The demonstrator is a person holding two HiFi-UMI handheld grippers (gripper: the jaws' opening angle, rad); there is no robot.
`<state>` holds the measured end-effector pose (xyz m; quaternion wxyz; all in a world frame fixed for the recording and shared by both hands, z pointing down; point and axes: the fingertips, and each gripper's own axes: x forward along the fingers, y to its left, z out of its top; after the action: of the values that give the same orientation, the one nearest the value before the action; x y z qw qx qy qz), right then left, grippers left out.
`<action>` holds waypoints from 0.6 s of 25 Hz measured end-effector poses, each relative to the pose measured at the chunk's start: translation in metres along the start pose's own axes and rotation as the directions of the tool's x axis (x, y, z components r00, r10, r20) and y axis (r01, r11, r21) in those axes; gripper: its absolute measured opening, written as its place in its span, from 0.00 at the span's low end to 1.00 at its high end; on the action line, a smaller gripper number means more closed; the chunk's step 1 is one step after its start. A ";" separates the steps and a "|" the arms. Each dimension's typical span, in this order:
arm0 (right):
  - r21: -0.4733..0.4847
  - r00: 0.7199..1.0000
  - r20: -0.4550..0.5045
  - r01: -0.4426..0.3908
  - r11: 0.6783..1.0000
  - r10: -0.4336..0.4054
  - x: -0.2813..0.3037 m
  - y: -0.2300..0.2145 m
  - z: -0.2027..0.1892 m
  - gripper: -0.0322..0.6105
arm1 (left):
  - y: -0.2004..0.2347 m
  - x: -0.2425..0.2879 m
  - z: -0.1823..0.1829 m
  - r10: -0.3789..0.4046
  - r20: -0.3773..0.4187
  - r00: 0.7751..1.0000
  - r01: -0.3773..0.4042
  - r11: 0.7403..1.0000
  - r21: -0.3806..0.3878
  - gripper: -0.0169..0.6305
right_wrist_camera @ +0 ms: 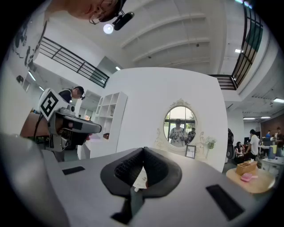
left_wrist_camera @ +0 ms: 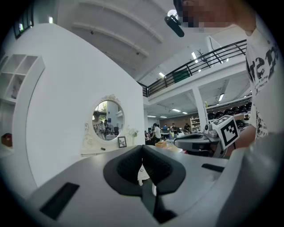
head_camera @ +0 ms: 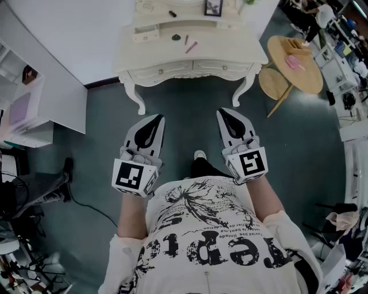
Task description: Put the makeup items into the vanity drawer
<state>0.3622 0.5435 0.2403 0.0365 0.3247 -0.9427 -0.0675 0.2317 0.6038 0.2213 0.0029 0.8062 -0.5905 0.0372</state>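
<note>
The cream vanity (head_camera: 230, 54) stands against the wall ahead, its two front drawers (head_camera: 167, 72) closed. On its top lie small makeup items: a dark round piece (head_camera: 176, 38), a pink stick (head_camera: 191, 47) and a black piece (head_camera: 172, 13). My left gripper (head_camera: 159, 119) and right gripper (head_camera: 221, 112) hover side by side over the floor, short of the vanity, both shut with nothing in them. In the left gripper view the jaws (left_wrist_camera: 142, 148) meet at the tip, and in the right gripper view they do too (right_wrist_camera: 143, 150).
An oval mirror (right_wrist_camera: 179, 126) and a small picture frame (head_camera: 213, 7) sit at the vanity's back. A round wooden table (head_camera: 305, 77) with a pink object (head_camera: 294, 62) stands to the right. A white shelf unit (head_camera: 23, 103) is at the left. Dark floor lies between me and the vanity.
</note>
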 end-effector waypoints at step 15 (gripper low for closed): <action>0.065 1.000 0.026 0.013 0.998 -0.014 0.018 0.011 0.000 0.07 | 0.018 -0.004 -0.011 -0.005 0.006 1.000 0.005 1.000 -0.031 0.05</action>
<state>0.3417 0.5412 0.2424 0.0130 0.3311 -0.9426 -0.0415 0.2128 0.6029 0.2310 0.0138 0.8077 -0.5889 0.0257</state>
